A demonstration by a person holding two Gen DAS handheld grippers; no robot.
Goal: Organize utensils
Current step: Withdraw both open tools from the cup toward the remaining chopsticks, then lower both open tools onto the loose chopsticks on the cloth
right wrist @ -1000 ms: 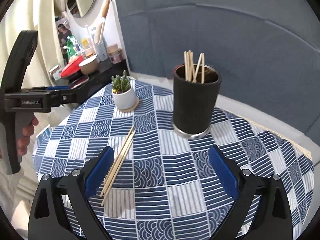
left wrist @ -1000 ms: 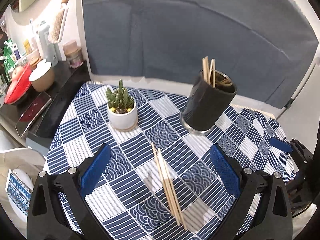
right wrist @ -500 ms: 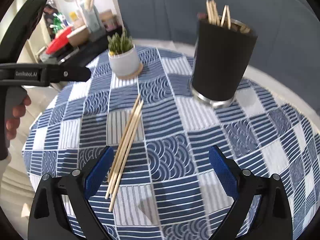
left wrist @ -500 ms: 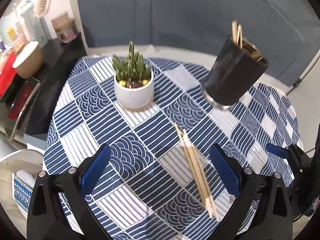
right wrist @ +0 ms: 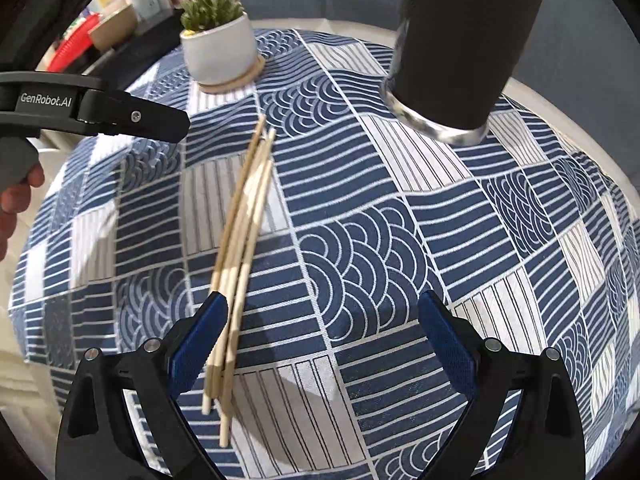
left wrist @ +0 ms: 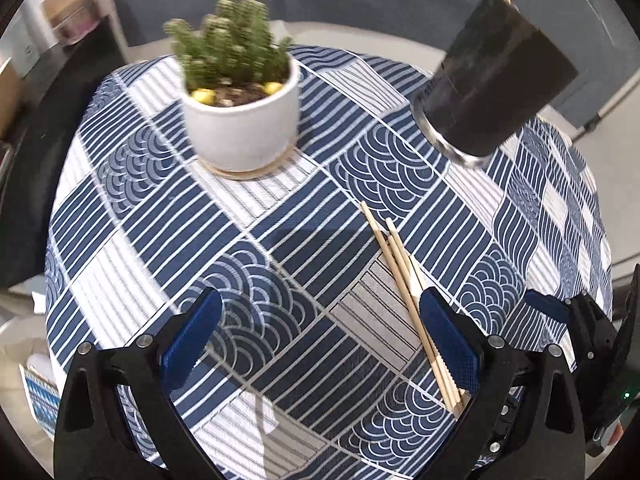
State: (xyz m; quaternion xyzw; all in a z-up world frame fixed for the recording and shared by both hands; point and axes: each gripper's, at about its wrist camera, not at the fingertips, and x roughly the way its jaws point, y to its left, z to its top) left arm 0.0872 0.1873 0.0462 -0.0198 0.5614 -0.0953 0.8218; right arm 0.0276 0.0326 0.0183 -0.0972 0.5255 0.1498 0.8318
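Observation:
A bundle of wooden chopsticks (left wrist: 404, 280) (right wrist: 242, 240) lies flat on the blue-and-white patterned tablecloth (left wrist: 304, 216). A black cylindrical holder (left wrist: 492, 84) (right wrist: 460, 40) with more sticks poking out stands at the far right of the table. My left gripper (left wrist: 320, 340) hovers low over the cloth, open, its right finger beside the sticks' near end. My right gripper (right wrist: 324, 340) is open too, its left finger right at the bundle's near end. Nothing is held. In the right wrist view, the left gripper's body (right wrist: 92, 108) shows at the left.
A small cactus in a white pot (left wrist: 240, 116) (right wrist: 218, 48) stands on a coaster at the back left of the table. A dark side counter (right wrist: 120, 40) with bottles and bowls lies beyond it. A person's hand (right wrist: 16, 196) holds the left gripper's handle.
Both grippers have dropped lower and moved forward over the table, closing in on the chopsticks. The pot and holder now look larger. Both stay open.

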